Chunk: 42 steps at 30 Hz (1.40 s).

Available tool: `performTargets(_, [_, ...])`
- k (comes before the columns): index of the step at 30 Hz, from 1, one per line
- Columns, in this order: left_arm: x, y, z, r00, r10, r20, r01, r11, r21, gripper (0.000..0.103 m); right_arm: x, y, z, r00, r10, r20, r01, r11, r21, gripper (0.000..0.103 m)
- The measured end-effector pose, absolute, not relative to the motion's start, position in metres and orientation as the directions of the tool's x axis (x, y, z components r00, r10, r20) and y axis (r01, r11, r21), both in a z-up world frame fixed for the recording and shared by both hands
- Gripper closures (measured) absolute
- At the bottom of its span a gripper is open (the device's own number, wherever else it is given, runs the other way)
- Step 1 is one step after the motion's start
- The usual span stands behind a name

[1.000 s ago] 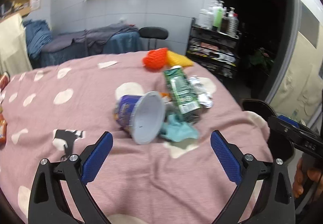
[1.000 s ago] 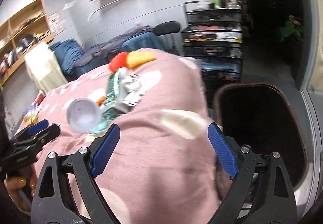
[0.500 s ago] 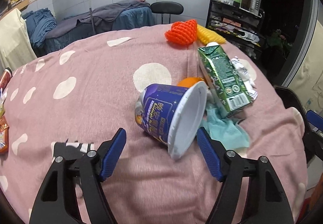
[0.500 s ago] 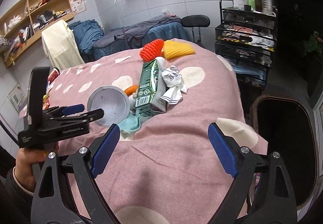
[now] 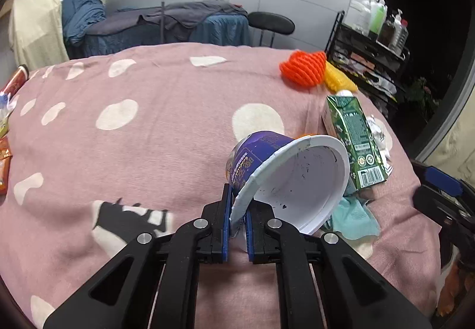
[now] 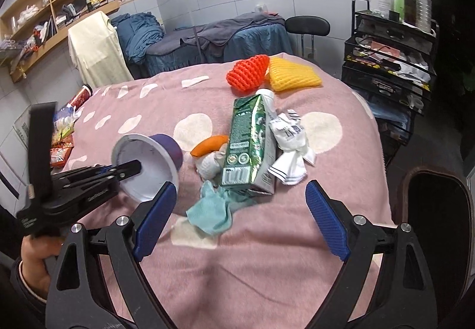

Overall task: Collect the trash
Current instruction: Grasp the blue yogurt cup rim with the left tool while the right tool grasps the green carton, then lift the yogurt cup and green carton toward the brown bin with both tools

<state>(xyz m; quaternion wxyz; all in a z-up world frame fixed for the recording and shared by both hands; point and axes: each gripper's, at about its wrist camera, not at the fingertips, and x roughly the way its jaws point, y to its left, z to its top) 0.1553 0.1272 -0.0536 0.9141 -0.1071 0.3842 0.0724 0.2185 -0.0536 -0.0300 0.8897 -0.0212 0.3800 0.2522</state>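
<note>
1. Left wrist view: the left gripper (image 5: 237, 219) has just been closing, and its blue pads now pinch the white rim of the purple paper cup with the white inside (image 5: 285, 177), one pad outside the wall and one inside the mouth.
2. The cup lies tipped on its side on the pink blanket with white spots (image 5: 148, 151), its open mouth turned towards the camera.
3. Just to the right of the cup lies a green drink carton (image 5: 353, 139), with a crumpled teal tissue (image 5: 353, 216) at the carton's near end, just beside the cup's rim.
4. Farther back on the blanket sit an orange foam fruit net (image 5: 302, 69) and a yellow foam net (image 5: 338, 79), touching each other.
5. Right wrist view: the right gripper (image 6: 239, 217) hangs above the blanket with its jaws spread wide and nothing between the pads.
6. Beyond it lie the teal tissue, the green carton and a crumpled white wrapper with dark stripes (image 6: 291, 148) against the carton's right side.
7. A piece of orange peel (image 6: 207, 145) lies between the cup and the carton.
8. At the left, a hand (image 6: 35, 257) grips the handle of the left gripper.
9. A dark bin (image 6: 439, 228) stands beside the bed's right edge.
</note>
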Motion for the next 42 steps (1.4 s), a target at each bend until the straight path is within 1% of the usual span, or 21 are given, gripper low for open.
performTargets(2, [0.146, 0.132, -0.05, 0.71, 0.05, -0.702, -0.23, 0.959, -0.164, 0.094, 0.229, -0.041, -0.034, 0.57, 0.414, -0.71, -0.474, 0.871, 0.128, 0.022])
performTargets(7, [0.134, 0.139, -0.044, 0.732, 0.053, -0.679, -0.241, 0.953, -0.185, 0.094, 0.253, -0.018, -0.046, 0.551, 0.33, -0.767, -0.461, 0.886, 0.049, 0.037])
performTargets(9, [0.13, 0.142, -0.043, 0.737, 0.045, -0.674, -0.241, 0.95, -0.2, 0.094, 0.264, -0.01, -0.052, 0.537, 0.286, -0.793, -0.447, 0.894, 0.02, 0.04])
performTargets(13, [0.127, 0.145, -0.044, 0.739, 0.034, -0.673, -0.241, 0.946, -0.216, 0.094, 0.284, 0.007, -0.069, 0.508, 0.202, -0.838, -0.427, 0.903, -0.041, 0.041])
performTargets(17, [0.127, 0.146, -0.047, 0.738, 0.024, -0.675, -0.238, 0.944, -0.227, 0.094, 0.297, 0.017, -0.082, 0.479, 0.154, -0.864, -0.418, 0.906, -0.07, 0.042])
performTargets(19, [0.125, 0.146, -0.048, 0.739, 0.018, -0.674, -0.235, 0.944, -0.232, 0.094, 0.301, 0.017, -0.085, 0.467, 0.156, -0.87, -0.421, 0.905, -0.064, 0.044])
performTargets(23, [0.121, 0.144, -0.047, 0.745, 0.008, -0.667, -0.226, 0.944, -0.241, 0.094, 0.301, 0.006, -0.077, 0.471, 0.234, -0.851, -0.424, 0.906, 0.014, 0.047])
performTargets(28, [0.116, 0.143, -0.045, 0.752, -0.013, -0.659, -0.211, 0.942, -0.26, 0.094, 0.286, -0.015, -0.056, 0.436, 0.427, -0.792, -0.452, 0.865, 0.217, 0.05])
performTargets(31, [0.112, 0.141, -0.043, 0.76, -0.02, -0.65, -0.206, 0.941, -0.269, 0.094, 0.274, -0.021, -0.045, 0.424, 0.487, -0.763, -0.471, 0.839, 0.274, 0.054])
performTargets(38, [0.104, 0.132, -0.036, 0.775, -0.034, -0.631, -0.186, 0.942, -0.279, 0.094, 0.242, -0.046, -0.028, 0.42, 0.587, -0.692, -0.482, 0.791, 0.377, 0.054])
performTargets(42, [0.101, 0.124, -0.03, 0.783, -0.046, -0.621, -0.168, 0.945, -0.282, 0.094, 0.227, -0.066, -0.02, 0.441, 0.611, -0.658, -0.486, 0.779, 0.397, 0.054])
